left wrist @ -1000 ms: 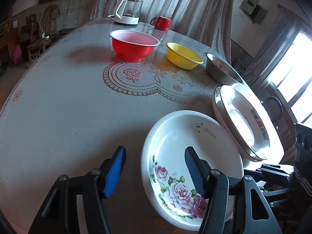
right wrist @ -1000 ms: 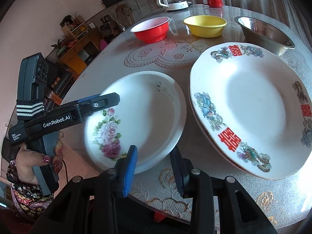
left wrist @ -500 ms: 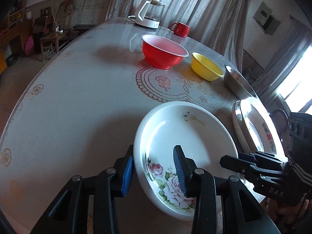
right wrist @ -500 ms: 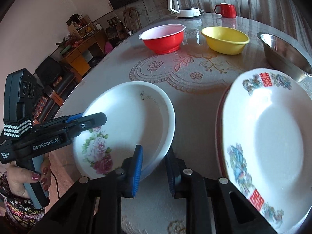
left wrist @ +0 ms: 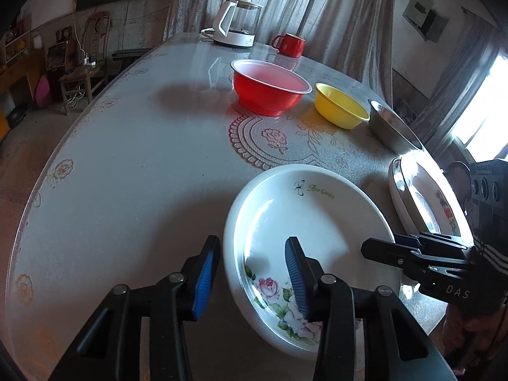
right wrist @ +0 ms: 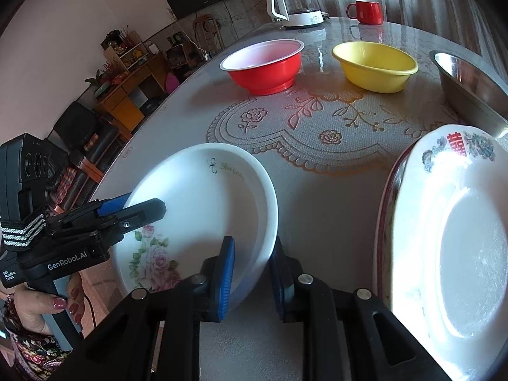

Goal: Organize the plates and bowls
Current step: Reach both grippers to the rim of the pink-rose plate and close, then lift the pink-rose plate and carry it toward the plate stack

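Observation:
A white rose-patterned plate [left wrist: 317,219] lies near the table's front edge, also in the right wrist view [right wrist: 203,197]. My left gripper [left wrist: 250,273] straddles its left rim, one finger outside, one inside, with a clear gap. My right gripper [right wrist: 250,273] straddles its right rim, fingers close around it; whether they touch it is unclear. A stack of white plates with red characters [right wrist: 451,222] sits to the right, also in the left wrist view [left wrist: 422,197]. Behind stand a red bowl [left wrist: 270,90], a yellow bowl [left wrist: 341,104] and a steel bowl [left wrist: 393,127].
A white kettle [left wrist: 236,22] and a red mug [left wrist: 289,44] stand at the table's far side. A lace mat [right wrist: 317,127] lies mid-table. Chairs and furniture stand beyond the left edge of the table [left wrist: 127,158].
Both grippers have moved in onto the rose plate's rim from either side. The left narrowed from a wide opening, then opened a little; the right narrowed around the rim.

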